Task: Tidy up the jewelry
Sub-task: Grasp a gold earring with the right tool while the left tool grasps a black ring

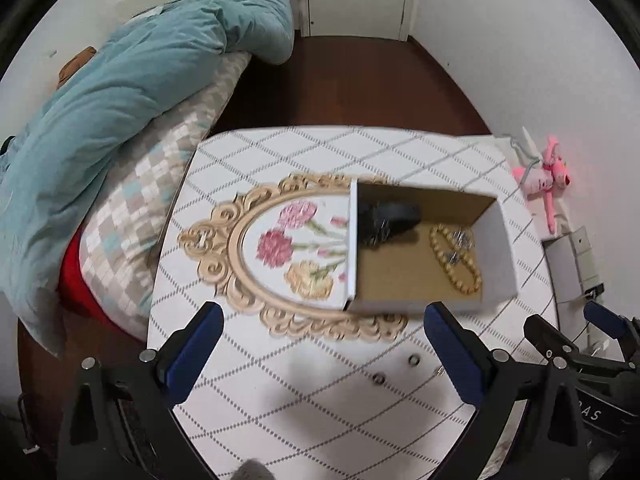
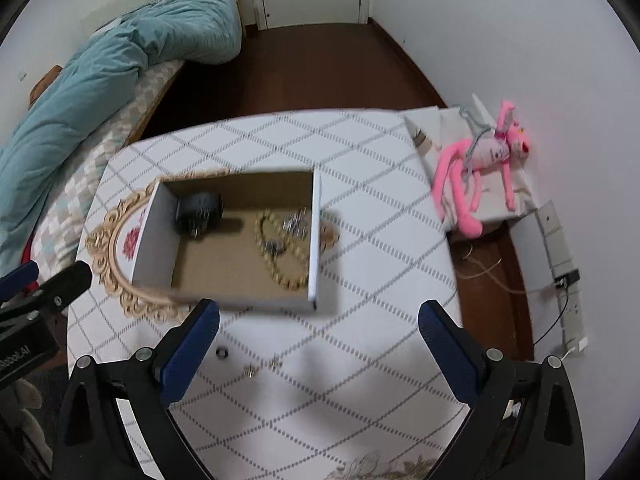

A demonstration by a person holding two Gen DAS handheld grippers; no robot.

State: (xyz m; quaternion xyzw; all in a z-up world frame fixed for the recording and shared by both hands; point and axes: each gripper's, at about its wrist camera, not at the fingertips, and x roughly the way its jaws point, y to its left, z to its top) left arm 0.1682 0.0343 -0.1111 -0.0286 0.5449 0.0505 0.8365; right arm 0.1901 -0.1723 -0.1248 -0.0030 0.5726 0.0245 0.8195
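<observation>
Left gripper (image 1: 322, 344) wide, empty, poised above worktop (image 1: 280, 412). Right gripper (image 2: 318, 342) likewise wide, empty. Both aimed at cardboard box (image 2: 224, 300) holding bead bracelet (image 2: 280, 264).

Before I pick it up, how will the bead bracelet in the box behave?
The bead bracelet lies as a loose loop in the cardboard box, so it will probably sag and drape, not stay stiff. Its round beads look smooth, so a gripper might slip. Small silver pieces lying on it may come along.

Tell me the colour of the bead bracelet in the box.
Pale gold bead bracelet; left wrist view shows it best.
</observation>
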